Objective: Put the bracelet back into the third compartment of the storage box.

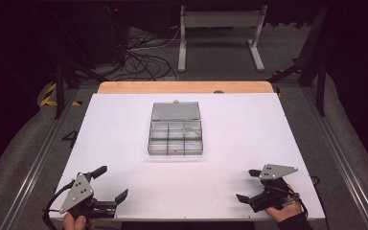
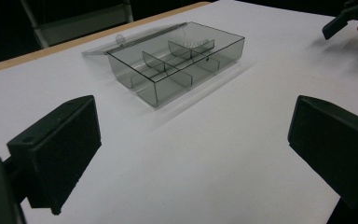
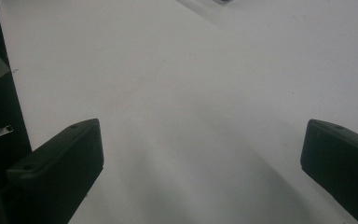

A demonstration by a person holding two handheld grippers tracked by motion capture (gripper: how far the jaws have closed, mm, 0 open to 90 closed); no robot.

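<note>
Clear plastic compartment box (image 1: 175, 139) is seen resting on the white bench (image 1: 115, 139) toward its far middle, with its lid (image 1: 176, 111) laid open flat behind it and its divided cells seen from above. Well apart from the box, at its near left, the left tool (image 1: 109, 183) is held by a hand (image 1: 76, 222) with its jaws spread wide and nothing gripped or touched. At the box's near right the right tool (image 1: 249, 185) is likewise held wide apart and empty above the bench.
</note>
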